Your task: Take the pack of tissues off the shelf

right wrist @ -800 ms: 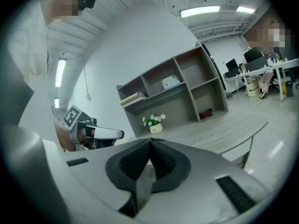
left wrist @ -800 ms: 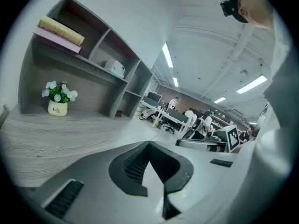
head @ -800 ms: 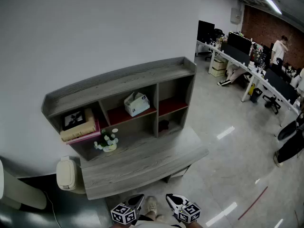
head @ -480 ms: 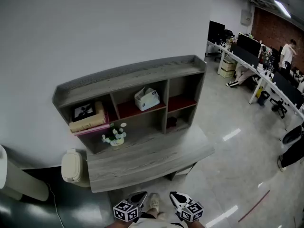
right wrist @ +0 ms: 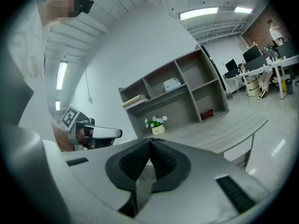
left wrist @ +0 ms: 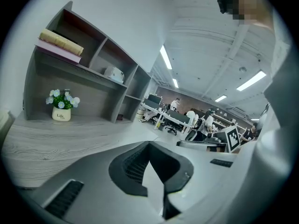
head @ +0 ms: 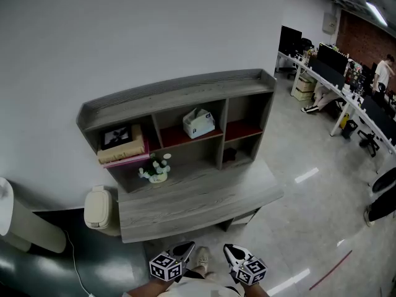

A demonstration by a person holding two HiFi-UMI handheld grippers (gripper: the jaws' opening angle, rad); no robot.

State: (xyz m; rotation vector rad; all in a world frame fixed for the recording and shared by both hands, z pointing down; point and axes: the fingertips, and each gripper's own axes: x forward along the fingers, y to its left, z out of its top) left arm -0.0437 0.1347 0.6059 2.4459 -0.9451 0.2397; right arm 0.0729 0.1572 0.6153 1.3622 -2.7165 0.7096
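The white pack of tissues [head: 198,123] lies in the middle upper compartment of the grey shelf unit [head: 179,91] on a red board; it also shows small in the left gripper view as the tissue pack [left wrist: 114,73] and in the right gripper view as the tissue pack [right wrist: 172,84]. Both grippers hang low near the person's body, well short of the desk. My left gripper [head: 183,250] is shut with nothing in it. My right gripper [head: 232,252] is shut and empty too.
The shelf stands on a grey wooden desk [head: 198,203]. A flower pot [head: 157,171] sits under the left compartment, books [head: 120,152] lie in it, a dark red item [head: 229,156] in the lower right one. A white bin [head: 97,208] stands left. Office desks with people [head: 383,73] stand far right.
The head view has shifted, so the shelf and desk sit further right and lower in the picture. Both grippers stay shut at the bottom edge.
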